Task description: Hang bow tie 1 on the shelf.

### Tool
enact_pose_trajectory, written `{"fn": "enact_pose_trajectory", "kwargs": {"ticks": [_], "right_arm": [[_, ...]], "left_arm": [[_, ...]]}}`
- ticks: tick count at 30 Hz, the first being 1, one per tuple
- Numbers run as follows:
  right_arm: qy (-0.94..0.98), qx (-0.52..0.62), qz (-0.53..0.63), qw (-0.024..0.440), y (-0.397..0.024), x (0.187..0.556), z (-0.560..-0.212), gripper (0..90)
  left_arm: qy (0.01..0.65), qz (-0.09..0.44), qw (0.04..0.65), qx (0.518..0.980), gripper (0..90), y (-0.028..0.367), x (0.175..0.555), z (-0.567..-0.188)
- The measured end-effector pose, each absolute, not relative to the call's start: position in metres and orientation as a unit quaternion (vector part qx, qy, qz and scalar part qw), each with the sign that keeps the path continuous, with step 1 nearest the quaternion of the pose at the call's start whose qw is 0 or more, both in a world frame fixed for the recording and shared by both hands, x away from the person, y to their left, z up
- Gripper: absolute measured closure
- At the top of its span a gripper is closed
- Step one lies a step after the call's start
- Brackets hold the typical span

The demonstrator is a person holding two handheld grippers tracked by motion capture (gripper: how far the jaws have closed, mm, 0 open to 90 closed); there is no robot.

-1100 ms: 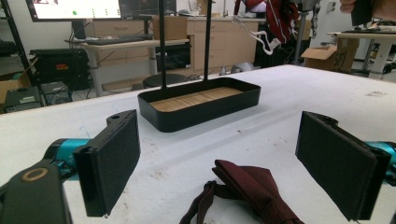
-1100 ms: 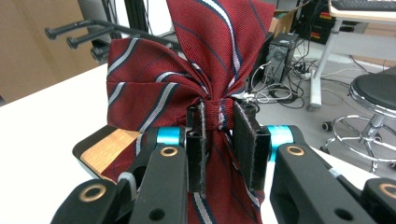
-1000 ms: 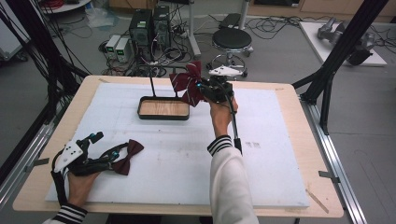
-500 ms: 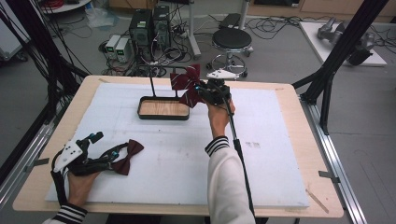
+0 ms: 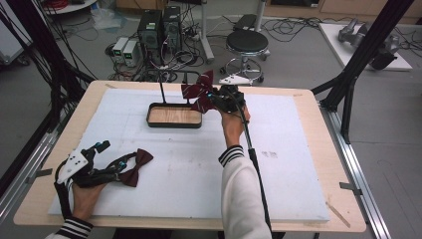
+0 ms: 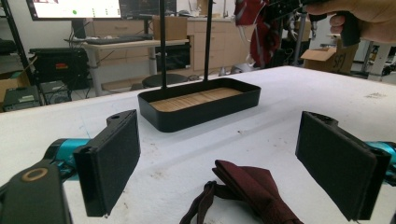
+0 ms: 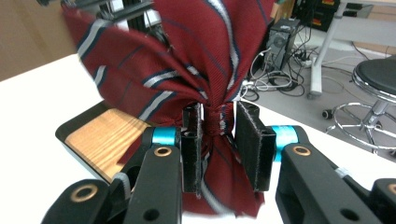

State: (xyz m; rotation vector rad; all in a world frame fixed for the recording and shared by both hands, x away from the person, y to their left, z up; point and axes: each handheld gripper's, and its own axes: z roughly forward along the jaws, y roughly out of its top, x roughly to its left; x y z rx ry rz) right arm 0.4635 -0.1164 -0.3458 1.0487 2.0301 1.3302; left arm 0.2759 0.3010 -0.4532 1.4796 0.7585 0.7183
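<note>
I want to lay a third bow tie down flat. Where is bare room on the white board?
Free: the wide stretch right of the right forearm, and the middle between the black tray and the plain bow tie. Crowded: around the tray's posts, where the right gripper holds the striped bow tie, and around the left gripper.

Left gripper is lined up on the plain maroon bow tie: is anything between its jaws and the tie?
Nothing visible. The left gripper stands open, and the maroon bow tie lies on the white mat low between the two pads, not yet pressed. The black tray sits farther off, beyond the tie.
</note>
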Motion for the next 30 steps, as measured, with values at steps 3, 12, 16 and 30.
{"fn": "enact_pose_trajectory", "kwargs": {"ticks": [3, 12, 16, 30], "right_arm": [[0.746, 0.384, 0.486, 0.243, -0.116, 0.464, -0.348, 69.1], [0.753, 0.387, 0.483, 0.223, -0.116, 0.467, -0.351, 27.8], [0.752, 0.385, 0.478, 0.24, -0.118, 0.464, -0.348, 20.9], [0.746, 0.379, 0.488, 0.248, -0.132, 0.453, -0.337, 11.6]], "left_arm": [[0.329, 0.312, 0.617, 0.643, 14.3, 0.301, 0.276, -0.453], [0.329, 0.312, 0.617, 0.643, 14.3, 0.301, 0.276, -0.453], [0.329, 0.312, 0.617, 0.642, 14.3, 0.301, 0.276, -0.453], [0.33, 0.312, 0.618, 0.642, 14.4, 0.302, 0.276, -0.453]]}}
